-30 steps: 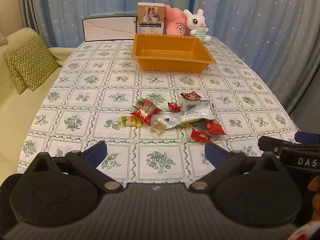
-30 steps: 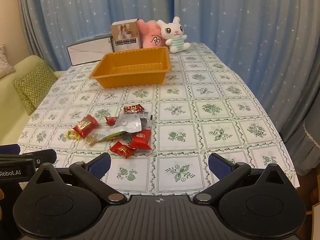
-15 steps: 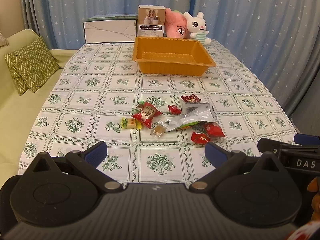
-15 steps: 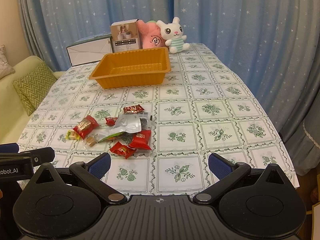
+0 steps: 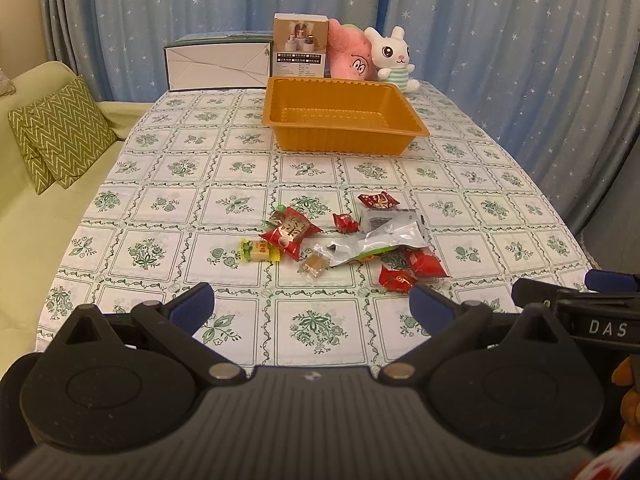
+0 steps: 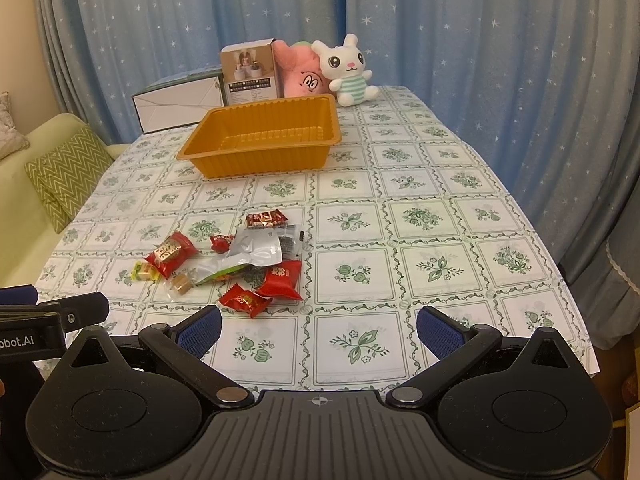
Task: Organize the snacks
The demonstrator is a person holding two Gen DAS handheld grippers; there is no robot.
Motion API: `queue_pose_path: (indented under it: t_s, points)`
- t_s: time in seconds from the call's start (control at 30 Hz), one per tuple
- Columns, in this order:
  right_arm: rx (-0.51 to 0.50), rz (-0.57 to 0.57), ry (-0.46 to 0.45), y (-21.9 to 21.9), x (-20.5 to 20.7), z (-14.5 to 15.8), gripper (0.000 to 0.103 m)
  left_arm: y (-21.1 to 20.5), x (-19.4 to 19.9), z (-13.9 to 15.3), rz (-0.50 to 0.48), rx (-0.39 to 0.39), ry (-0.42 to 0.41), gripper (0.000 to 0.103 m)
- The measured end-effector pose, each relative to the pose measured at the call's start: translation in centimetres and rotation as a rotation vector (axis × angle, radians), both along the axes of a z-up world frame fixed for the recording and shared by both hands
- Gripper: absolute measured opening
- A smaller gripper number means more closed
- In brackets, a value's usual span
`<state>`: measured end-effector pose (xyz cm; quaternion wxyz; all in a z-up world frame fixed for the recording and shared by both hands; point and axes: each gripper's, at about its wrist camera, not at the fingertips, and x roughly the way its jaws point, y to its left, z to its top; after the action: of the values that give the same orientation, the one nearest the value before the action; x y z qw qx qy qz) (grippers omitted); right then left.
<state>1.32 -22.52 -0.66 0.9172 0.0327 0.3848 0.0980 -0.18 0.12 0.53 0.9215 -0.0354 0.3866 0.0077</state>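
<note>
The left claw (image 5: 311, 307) is spread wide with nothing between its blue pads, hovering low over the near edge of the counter (image 5: 188, 184), which is covered by a cloth of green floral squares. Just beyond it, in the left wrist view, the snacks lie in a loose heap: a large red packet (image 5: 291, 232) with a small yellow candy (image 5: 259, 251) just beside it, a clear-wrapped brown candy (image 5: 314, 265), a silver pouch (image 5: 380, 236) overlapping several small red packets (image 5: 424, 263), and another red packet (image 5: 379, 201) at the far side of the heap. The orange tray (image 5: 340, 140) stands farther back, well apart from the heap, with nothing in it. Behind it sit a white box (image 5: 216, 66), a small carton (image 5: 300, 48), a pink plush (image 5: 348, 56) and a white rabbit plush (image 5: 392, 60) against the blue starred curtain (image 5: 500, 40). A green zigzag cushion (image 5: 60, 132) lies on the sofa to the left, and part of the right claw's body shows at the right edge. In the right wrist view, the right claw (image 6: 318, 330) is likewise spread and holds nothing, hovering over the counter's (image 6: 440, 208) near edge. The snack heap lies ahead to the left, the silver pouch (image 6: 256, 250) in its middle, red packets (image 6: 244, 300) nearest the claw and the large red packet (image 6: 172, 254) at the left. The orange tray (image 6: 260, 156) stands beyond, empty, with the rabbit plush (image 6: 348, 70) behind it.
</note>
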Motion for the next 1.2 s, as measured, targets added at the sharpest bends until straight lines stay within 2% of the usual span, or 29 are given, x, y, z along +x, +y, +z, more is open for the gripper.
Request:
queue_pose_path:
  t_s: [1.2]
  points:
    - [0.005,-0.003,-0.002,-0.05,0.11,0.07,0.103,-0.36,0.22,0.36,-0.005,-0.001,-0.007,0.103]
